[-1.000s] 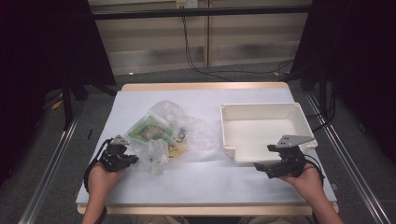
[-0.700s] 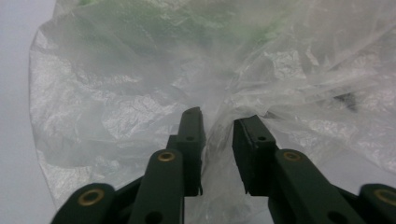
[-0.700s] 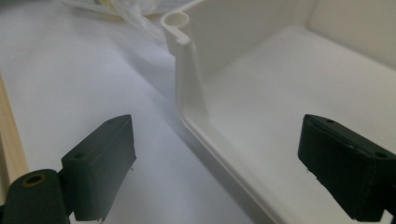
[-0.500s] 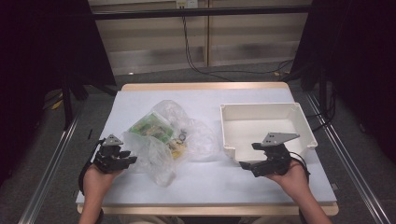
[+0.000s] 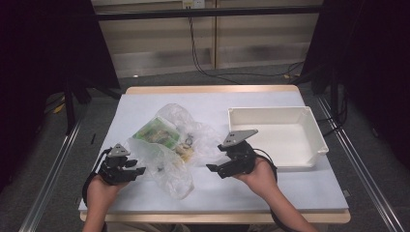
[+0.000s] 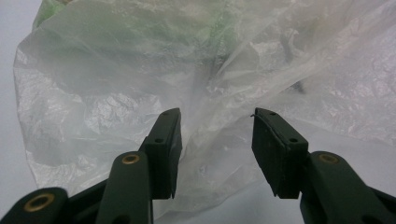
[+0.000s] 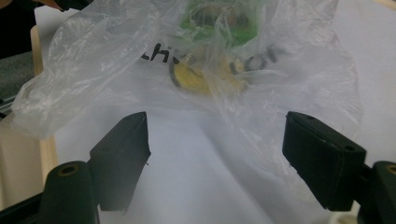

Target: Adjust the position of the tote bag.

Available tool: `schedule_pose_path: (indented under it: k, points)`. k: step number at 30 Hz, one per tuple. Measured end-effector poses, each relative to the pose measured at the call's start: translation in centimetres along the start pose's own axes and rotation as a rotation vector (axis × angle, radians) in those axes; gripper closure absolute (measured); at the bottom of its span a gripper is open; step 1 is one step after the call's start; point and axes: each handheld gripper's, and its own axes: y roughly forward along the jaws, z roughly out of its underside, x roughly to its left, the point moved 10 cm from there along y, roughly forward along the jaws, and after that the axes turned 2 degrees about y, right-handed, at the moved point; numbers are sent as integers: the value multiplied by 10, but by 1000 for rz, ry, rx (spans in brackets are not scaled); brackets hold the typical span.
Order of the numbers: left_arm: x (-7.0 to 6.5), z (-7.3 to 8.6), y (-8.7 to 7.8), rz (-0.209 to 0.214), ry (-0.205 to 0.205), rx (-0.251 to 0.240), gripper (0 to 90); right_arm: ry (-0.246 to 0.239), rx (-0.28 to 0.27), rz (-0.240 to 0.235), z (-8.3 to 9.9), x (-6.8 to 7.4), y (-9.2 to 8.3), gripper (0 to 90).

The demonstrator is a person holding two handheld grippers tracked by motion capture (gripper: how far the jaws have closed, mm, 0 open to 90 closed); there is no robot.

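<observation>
A crumpled clear plastic bag [image 5: 167, 166] lies mid-table with a green packet [image 5: 154, 131] and yellow pieces [image 5: 186, 151] inside. My left gripper [image 5: 142, 169] sits at the bag's left edge. In the left gripper view its jaws have just been opening, and the left gripper [image 6: 215, 121] stands open with loose bag film [image 6: 116, 84] between the pads, not pinched. My right gripper [image 5: 210, 168] is just right of the bag. Its jaws have just been closing a little, but the right gripper [image 7: 217, 126] is still wide open over bare table, with the bag [image 7: 224, 70] just ahead.
A white bin [image 5: 275, 110] stands at the right of the white table [image 5: 290, 188], behind my right hand. Metal rails run along both sides of the table, with dark floor and cables beyond its far edge.
My left gripper has opened and let go of the bag's edge, and the bag has slumped toward the front. My right hand has moved left from the bin's front toward the bag.
</observation>
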Motion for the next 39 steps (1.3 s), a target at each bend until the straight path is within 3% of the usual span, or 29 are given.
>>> schedule_pose_path:
  k: [6,10,14,15,16,17,20,21,23,24,25,27,29,31,34,38,39]
  points:
    - [-3,1,-1,3,11,-1,533,15,3,-18,-8,7,24,221]
    - [-3,3,-3,2,9,-4,543,59,-10,-15,-12,5,44,218]
    - [-3,3,-7,-5,12,-16,559,54,9,1,-13,4,60,220]
    - [-4,3,-8,-3,13,-20,560,32,23,26,-13,2,71,227]
    - [-4,3,-9,-3,14,-21,560,32,23,26,-13,2,71,227]
    - [-3,3,-7,-1,11,-27,568,33,35,70,-14,-4,80,226]
    - [-1,7,-5,1,10,-11,573,47,23,92,-17,-10,89,245]
    - [-1,7,-5,0,4,-13,581,33,39,125,-16,-14,92,254]
    - [1,8,-4,0,9,-7,589,35,58,135,-12,-22,101,270]
    - [3,9,-3,-7,6,-1,591,72,60,129,-9,-25,108,284]
    - [3,10,-2,0,2,4,595,67,67,132,-7,-27,111,299]
    - [5,11,-2,-7,7,5,606,79,98,119,-1,-28,120,357]
    - [5,11,-2,2,-12,-1,610,50,105,106,3,-25,125,431]
    - [8,13,-3,-6,-15,3,614,45,81,93,2,-22,126,562]
    - [8,13,-2,4,-30,3,645,25,87,72,3,-17,124,789]
    - [7,12,2,0,-18,11,662,94,101,58,8,-11,118,878]
    - [8,13,2,-4,-4,22,669,89,105,45,9,-10,116,888]
